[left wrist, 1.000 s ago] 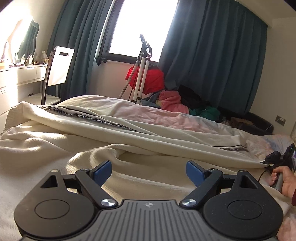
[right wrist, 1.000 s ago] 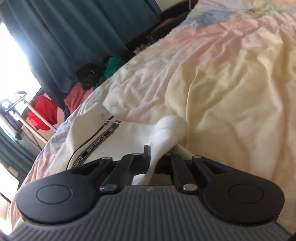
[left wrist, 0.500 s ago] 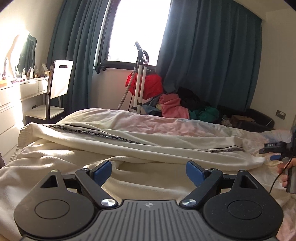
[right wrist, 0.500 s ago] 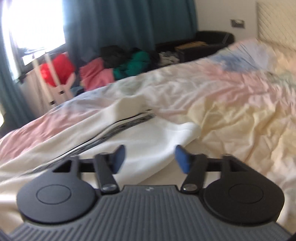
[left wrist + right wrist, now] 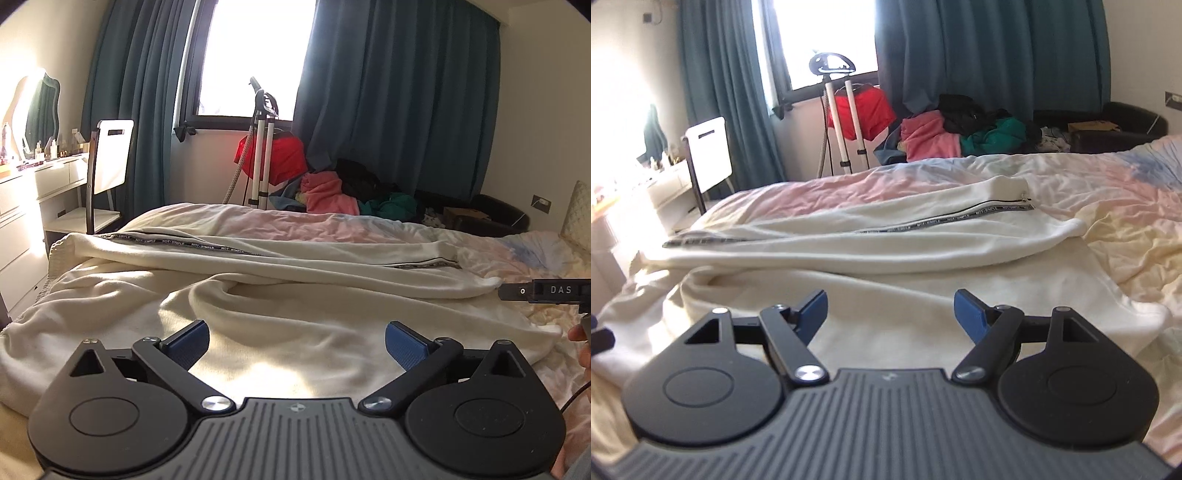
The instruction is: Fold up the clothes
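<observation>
left gripper [image 5: 295, 341]: jaws wide apart, holding nothing | right gripper [image 5: 890, 314]: jaws wide apart, holding nothing | cream garment [image 5: 923, 240]: spread on bed [image 5: 1126, 221], partly folded, beyond both grippers

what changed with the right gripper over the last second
The right hand-held gripper let go of the white garment's cuff, opened and drew back; the garment now lies flat on the bed. The left hand-held gripper stayed open, holding nothing.
</observation>
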{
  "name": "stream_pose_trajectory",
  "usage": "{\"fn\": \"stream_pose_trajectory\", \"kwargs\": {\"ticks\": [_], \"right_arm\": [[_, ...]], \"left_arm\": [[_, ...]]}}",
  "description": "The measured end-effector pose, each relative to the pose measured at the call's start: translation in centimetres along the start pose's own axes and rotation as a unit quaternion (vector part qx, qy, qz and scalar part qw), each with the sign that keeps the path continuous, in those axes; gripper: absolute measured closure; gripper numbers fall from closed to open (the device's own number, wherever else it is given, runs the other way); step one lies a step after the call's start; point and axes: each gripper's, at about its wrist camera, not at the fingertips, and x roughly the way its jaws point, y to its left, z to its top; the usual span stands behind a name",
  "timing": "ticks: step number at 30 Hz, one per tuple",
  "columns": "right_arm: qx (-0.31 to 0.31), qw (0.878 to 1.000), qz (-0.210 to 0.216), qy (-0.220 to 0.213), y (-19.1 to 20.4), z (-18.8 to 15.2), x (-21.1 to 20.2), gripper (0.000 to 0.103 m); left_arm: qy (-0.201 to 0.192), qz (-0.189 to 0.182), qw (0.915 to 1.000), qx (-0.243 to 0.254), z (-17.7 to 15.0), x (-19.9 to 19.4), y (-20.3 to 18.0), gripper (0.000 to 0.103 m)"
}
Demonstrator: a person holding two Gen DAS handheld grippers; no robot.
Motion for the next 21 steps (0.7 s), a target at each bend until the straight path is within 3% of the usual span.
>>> {"fn": "stream_pose_trajectory", "kwargs": {"ticks": [5,8,13,17,21], "right_arm": [[-0.010,1.000,-0.015,-0.017,0.1,0.0,-0.5,0.026],[-0.003,1.000,-0.022,-0.013,-0.4,-0.1,-0.2,0.026],[0.013,0.999,-0.030,-0.007,-1.5,-0.2,0.2,0.026],[0.032,0.999,-0.035,0.001,-2.5,-0.3,0.5,0.026],[0.043,0.998,-0.041,0.013,-3.1,-0.5,0.8,0.026]], "left_arm": [[-0.016,0.021,0.9996,0.007,-0.3,-0.4,0.2,0.000],[-0.015,0.060,0.9979,0.017,-0.3,-0.3,0.9,0.000],[0.013,0.102,0.9913,-0.081,0.2,-0.3,5.4,0.000],[0.030,0.138,0.9770,-0.160,0.4,-0.9,9.7,0.000],[0.036,0.176,0.9621,-0.205,0.6,-3.2,13.5,0.000]]}}
